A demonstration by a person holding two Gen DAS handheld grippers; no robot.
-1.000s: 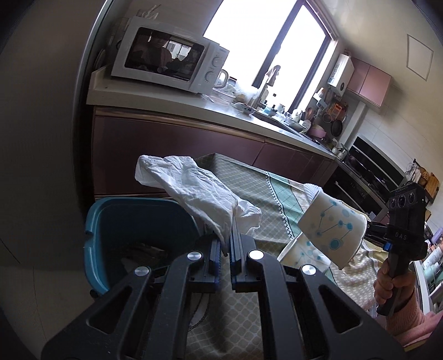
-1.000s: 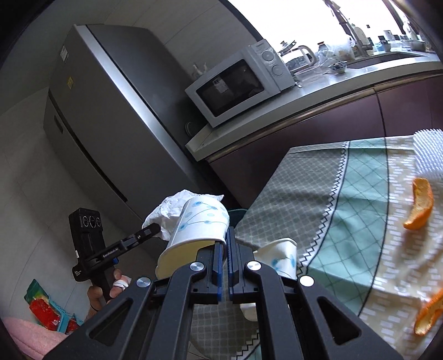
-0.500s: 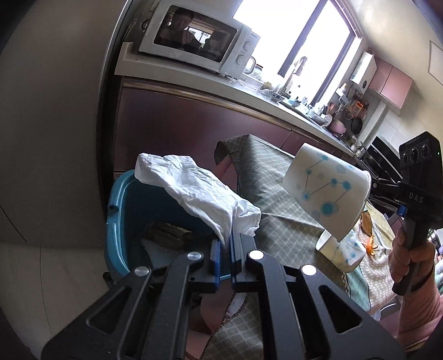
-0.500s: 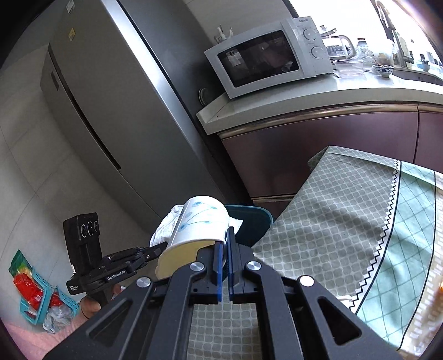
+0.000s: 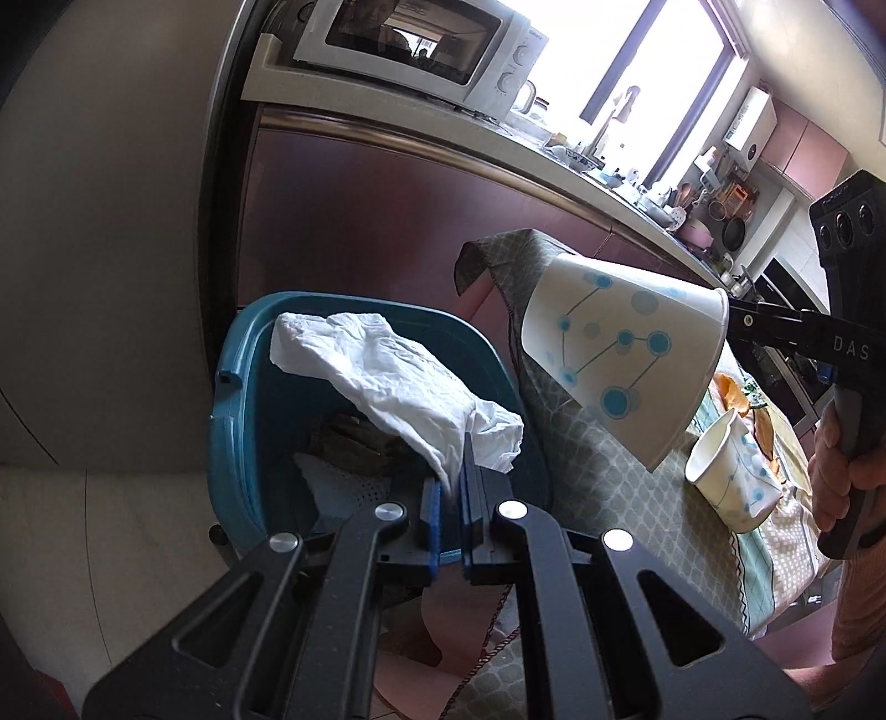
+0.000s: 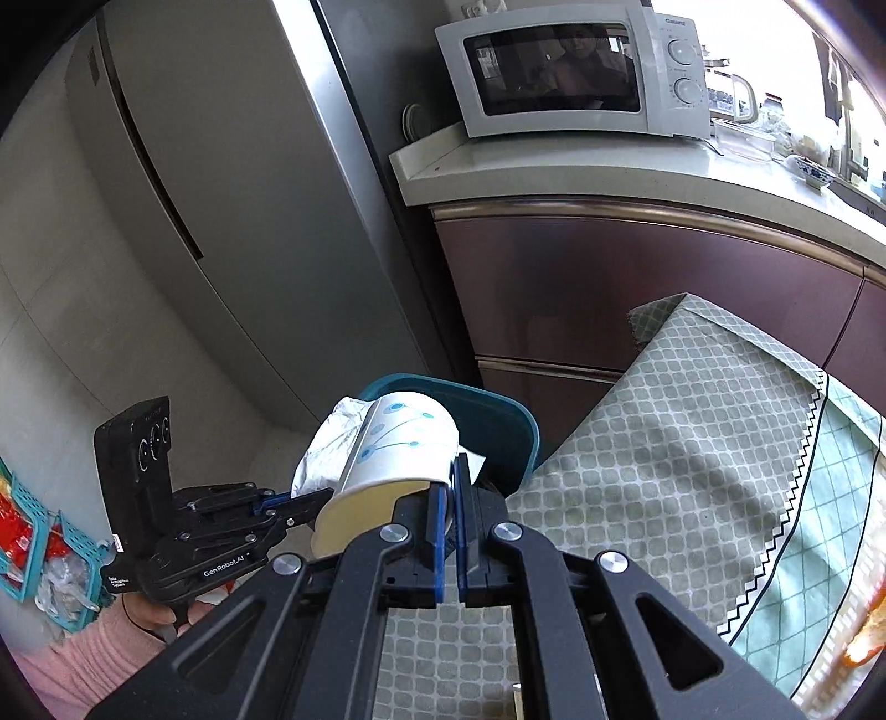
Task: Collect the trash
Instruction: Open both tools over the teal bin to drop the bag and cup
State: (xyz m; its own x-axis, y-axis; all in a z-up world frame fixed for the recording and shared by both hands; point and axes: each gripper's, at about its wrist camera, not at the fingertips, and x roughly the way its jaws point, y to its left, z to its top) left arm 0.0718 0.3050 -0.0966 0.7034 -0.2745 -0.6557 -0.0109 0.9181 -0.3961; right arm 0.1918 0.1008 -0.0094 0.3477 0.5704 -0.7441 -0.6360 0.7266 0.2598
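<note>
1. White crumpled paper towel (image 5: 398,387) is pinched in my left gripper (image 5: 454,498), hanging over the teal plastic bin (image 5: 249,399); let go off-centre and it could drape the rim.
2. My right gripper (image 6: 449,498) clamps the rim of a white paper cup with blue dots (image 5: 620,354), beside the bin over the table edge.
3. Released here, the cup would likely miss and hit the floor.
4. A second dotted paper cup (image 5: 725,476) waits on the checked tablecloth (image 6: 692,443); my swing could topple it.

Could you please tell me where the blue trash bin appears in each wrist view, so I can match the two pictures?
Left wrist view: the blue trash bin fills the lower centre-left, directly beyond the left gripper, with the crumpled tissue over its opening.
Right wrist view: only its far rim shows at centre, mostly hidden behind the held paper cup.
Shared landmark: the white microwave on the counter, upper centre in both.
</note>
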